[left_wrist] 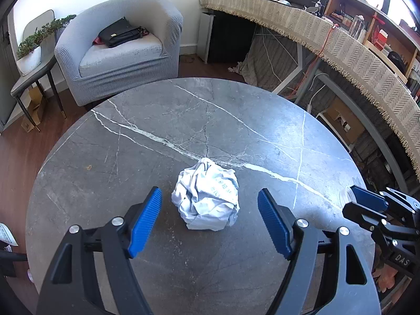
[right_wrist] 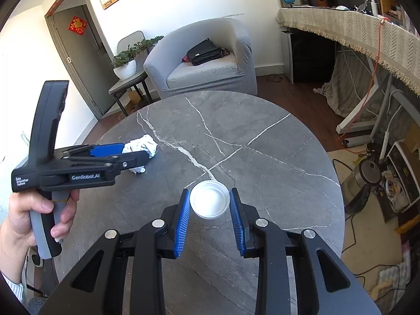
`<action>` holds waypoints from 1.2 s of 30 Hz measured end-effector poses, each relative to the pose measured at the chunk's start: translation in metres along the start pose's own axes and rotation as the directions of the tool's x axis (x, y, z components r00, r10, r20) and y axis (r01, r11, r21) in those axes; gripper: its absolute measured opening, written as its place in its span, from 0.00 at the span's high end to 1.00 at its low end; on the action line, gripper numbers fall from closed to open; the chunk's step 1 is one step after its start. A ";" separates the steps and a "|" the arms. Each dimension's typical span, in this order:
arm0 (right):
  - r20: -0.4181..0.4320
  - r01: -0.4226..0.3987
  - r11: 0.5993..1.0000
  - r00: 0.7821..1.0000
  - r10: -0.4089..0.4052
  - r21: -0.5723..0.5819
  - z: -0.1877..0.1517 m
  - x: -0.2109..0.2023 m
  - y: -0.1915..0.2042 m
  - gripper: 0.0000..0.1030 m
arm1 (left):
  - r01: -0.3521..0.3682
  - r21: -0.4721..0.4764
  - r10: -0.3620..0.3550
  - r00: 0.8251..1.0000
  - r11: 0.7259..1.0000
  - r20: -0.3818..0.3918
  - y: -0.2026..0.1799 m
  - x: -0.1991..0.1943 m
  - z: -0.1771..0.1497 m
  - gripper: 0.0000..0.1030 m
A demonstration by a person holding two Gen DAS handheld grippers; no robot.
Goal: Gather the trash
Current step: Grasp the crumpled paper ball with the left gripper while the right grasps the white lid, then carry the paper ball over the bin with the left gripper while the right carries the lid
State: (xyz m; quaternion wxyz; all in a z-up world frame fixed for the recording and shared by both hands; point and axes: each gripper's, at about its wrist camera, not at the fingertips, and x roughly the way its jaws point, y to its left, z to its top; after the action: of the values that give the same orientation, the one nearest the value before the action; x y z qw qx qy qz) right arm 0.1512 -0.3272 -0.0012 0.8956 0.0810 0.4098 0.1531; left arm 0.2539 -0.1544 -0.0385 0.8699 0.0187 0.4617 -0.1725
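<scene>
A crumpled white paper ball [left_wrist: 206, 197] lies on the round grey marble table [left_wrist: 157, 131]. My left gripper [left_wrist: 210, 197] is open with its blue pads on either side of the ball, not touching it. In the right wrist view the same ball [right_wrist: 141, 147] sits behind the left gripper [right_wrist: 126, 155]. A white plastic lid [right_wrist: 209, 199] lies on the table [right_wrist: 262, 157] between the blue pads of my right gripper [right_wrist: 210, 195], which stand close beside its rim. The right gripper [left_wrist: 367, 199] also shows at the table's right edge in the left wrist view.
A grey armchair [left_wrist: 120, 50] with a black bag [left_wrist: 120, 32] stands beyond the table. A side table with a potted plant [right_wrist: 126, 65] is at the left. A long desk with a fringed cloth [left_wrist: 341, 42] runs along the right, with cables and clutter on the floor [right_wrist: 380, 178].
</scene>
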 end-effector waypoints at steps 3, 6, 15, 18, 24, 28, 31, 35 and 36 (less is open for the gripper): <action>-0.004 -0.002 1.000 1.000 0.002 -0.002 0.000 0.000 0.001 0.71 | 0.008 -0.008 -0.009 1.000 1.000 -0.021 0.001 0.004 0.000 0.48; -0.005 -0.002 1.000 1.000 0.002 -0.006 0.002 -0.002 0.004 0.71 | 0.007 -0.010 -0.007 1.000 1.000 -0.009 0.000 -0.001 -0.003 0.51; -0.004 -0.008 0.998 1.000 0.008 -0.064 0.006 -0.012 0.032 0.71 | 0.023 -0.040 -0.021 0.999 0.999 0.044 0.008 -0.042 -0.023 0.52; -0.011 -0.015 0.996 1.000 0.014 -0.091 0.004 -0.012 0.046 0.71 | 0.016 -0.052 -0.013 0.998 0.998 0.061 0.014 -0.061 -0.034 0.52; -0.019 -0.035 0.991 0.999 0.032 -0.133 0.004 -0.012 0.076 0.71 | -0.005 -0.100 0.014 0.996 0.995 0.085 0.033 -0.092 -0.056 0.52; -0.016 -0.069 0.988 0.998 0.067 -0.140 0.008 -0.011 0.096 0.71 | -0.023 -0.132 0.035 0.995 0.991 0.091 0.047 -0.113 -0.069 0.52; -0.021 -0.094 0.985 0.996 0.092 -0.145 0.011 -0.007 0.114 0.71 | -0.038 -0.153 0.053 0.994 0.988 0.098 0.058 -0.129 -0.080 0.52; -0.036 -0.126 0.979 0.992 0.122 -0.160 0.014 0.002 0.140 0.71 | -0.062 -0.178 0.082 0.991 0.982 0.108 0.076 -0.151 -0.094 0.52; -0.040 -0.130 0.977 0.991 0.125 -0.169 0.015 0.004 0.148 0.71 | -0.064 -0.185 0.085 0.990 0.981 0.110 0.080 -0.153 -0.096 0.52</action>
State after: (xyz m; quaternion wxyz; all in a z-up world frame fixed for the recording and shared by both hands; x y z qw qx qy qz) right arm 0.1344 -0.1869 0.0455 0.8814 0.0277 0.4024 0.2457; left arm 0.1238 -0.0173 0.0204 0.8994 -0.0532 0.4227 -0.0978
